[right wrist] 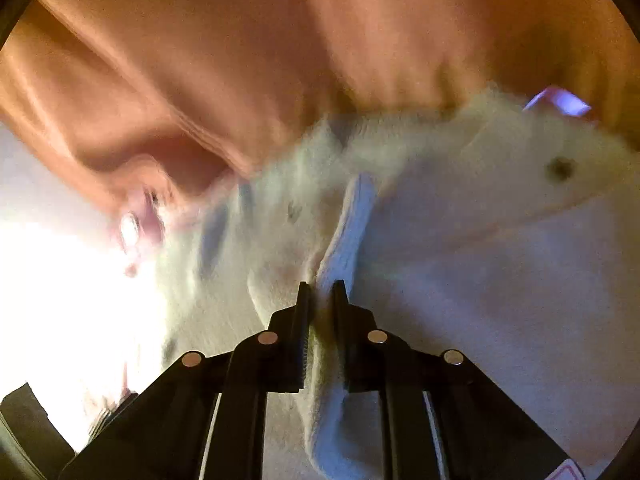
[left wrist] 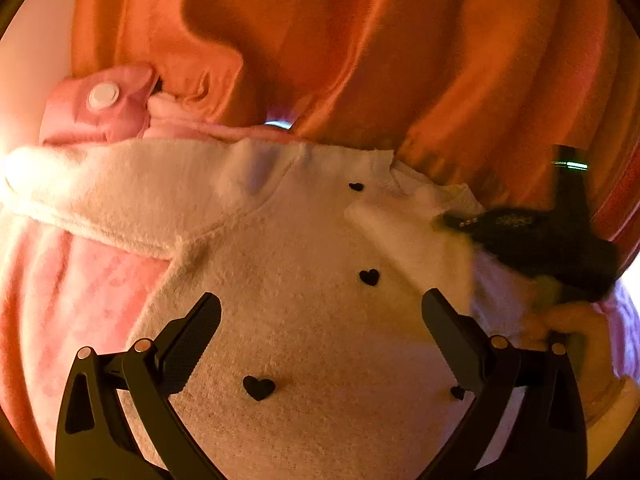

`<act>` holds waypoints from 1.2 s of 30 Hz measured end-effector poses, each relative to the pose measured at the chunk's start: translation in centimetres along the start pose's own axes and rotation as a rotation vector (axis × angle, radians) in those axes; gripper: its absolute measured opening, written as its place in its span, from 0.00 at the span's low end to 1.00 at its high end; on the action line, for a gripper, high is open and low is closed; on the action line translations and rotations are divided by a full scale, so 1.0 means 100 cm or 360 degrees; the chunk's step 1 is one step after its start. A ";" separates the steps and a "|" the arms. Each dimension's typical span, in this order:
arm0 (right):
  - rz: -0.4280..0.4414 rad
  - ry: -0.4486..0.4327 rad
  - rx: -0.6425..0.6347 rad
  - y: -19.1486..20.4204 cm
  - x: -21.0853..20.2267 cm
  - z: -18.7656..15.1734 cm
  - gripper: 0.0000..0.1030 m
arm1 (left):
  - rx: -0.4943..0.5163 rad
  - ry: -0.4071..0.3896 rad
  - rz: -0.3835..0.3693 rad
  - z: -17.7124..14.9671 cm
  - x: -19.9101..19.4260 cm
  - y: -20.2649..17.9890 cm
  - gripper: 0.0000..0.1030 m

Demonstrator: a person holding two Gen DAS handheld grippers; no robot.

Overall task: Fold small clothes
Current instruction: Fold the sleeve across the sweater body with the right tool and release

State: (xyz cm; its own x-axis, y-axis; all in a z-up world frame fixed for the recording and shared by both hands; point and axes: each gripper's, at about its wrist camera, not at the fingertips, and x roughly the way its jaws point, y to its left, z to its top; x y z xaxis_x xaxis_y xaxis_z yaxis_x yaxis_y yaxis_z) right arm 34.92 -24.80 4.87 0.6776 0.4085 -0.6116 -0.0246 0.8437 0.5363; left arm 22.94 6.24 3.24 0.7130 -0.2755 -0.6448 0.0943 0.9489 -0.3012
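While the left gripper (left wrist: 320, 320) gapes above the white garment (left wrist: 304, 320), the right gripper (right wrist: 321, 292) pinches its fold.

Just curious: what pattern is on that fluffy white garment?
Small black hearts scattered over the white fleece garment; clearest in the left wrist view.

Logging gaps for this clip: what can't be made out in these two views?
- Right gripper, right wrist view: motion blur smears the white fleece garment.
- Left wrist view: left gripper covers the garment's near hem.
- Pink garment: mostly under the white one.
- Orange cloth: cut off by the edges.
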 end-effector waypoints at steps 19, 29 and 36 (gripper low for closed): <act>0.0007 0.0150 -0.0519 0.102 0.012 -0.025 0.12 | -0.0119 0.0003 -0.0017 0.007 0.004 0.018 0.95; -0.0373 0.0051 -0.0411 -0.007 -0.047 -0.009 0.56 | -0.0236 0.0022 -0.0119 0.005 0.001 0.012 0.95; -0.0432 0.0407 -0.0631 0.002 0.030 -0.050 0.50 | -0.0020 0.0018 -0.0055 0.000 0.004 -0.006 0.95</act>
State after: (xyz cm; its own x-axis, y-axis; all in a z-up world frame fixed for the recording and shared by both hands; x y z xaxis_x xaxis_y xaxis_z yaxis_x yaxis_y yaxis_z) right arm 33.26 -21.63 0.19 0.4991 0.1875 -0.8460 -0.1822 0.9772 0.1091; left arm 23.17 5.62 3.20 0.7017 -0.3098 -0.6416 0.1098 0.9368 -0.3323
